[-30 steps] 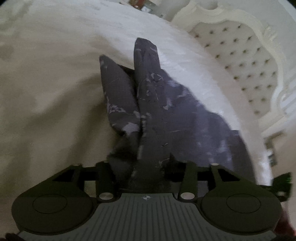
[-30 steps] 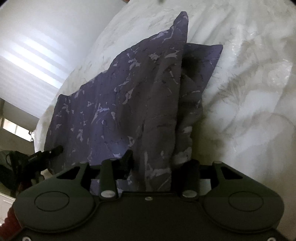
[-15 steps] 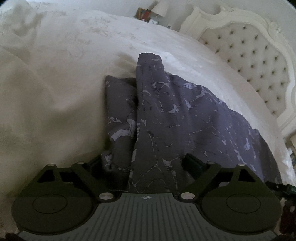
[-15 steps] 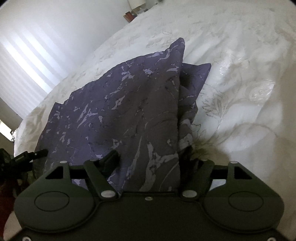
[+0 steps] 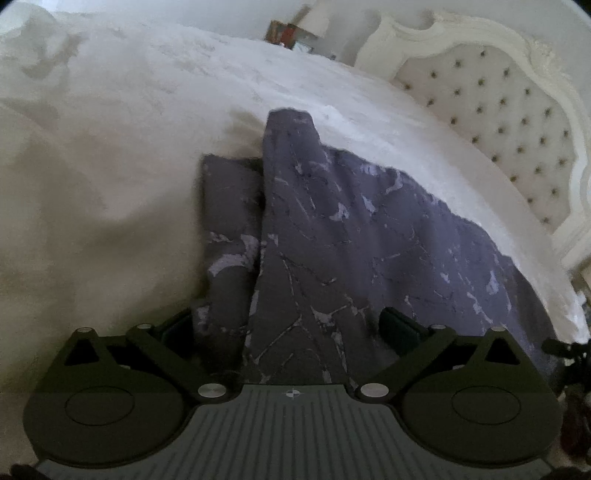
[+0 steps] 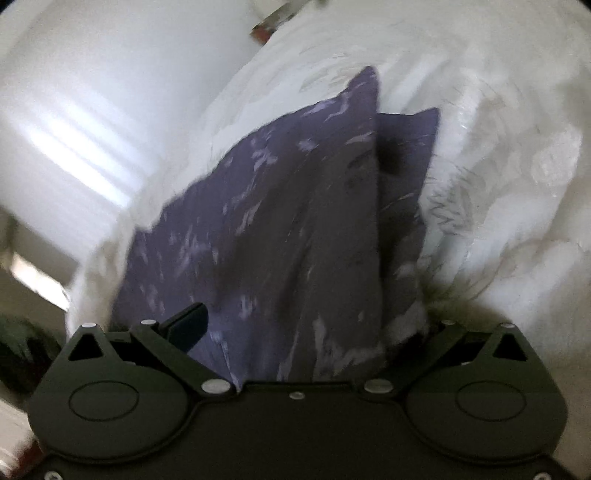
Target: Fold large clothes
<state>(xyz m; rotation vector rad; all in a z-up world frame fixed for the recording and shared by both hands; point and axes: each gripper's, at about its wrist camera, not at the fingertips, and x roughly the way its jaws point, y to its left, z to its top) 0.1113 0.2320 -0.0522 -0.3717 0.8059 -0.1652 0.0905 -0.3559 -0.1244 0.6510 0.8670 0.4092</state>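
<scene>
A home bedroom: a bed (image 5: 147, 147) under a white embossed cover, a cream tufted headboard (image 5: 498, 103) with a carved frame, a bedside lamp (image 5: 314, 22), and striped window light on a white wall (image 6: 92, 129).

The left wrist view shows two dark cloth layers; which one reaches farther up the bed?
The right-hand layer: its tip ends nearer the headboard, while the narrower left-hand layer stops short and lies partly under it.
</scene>
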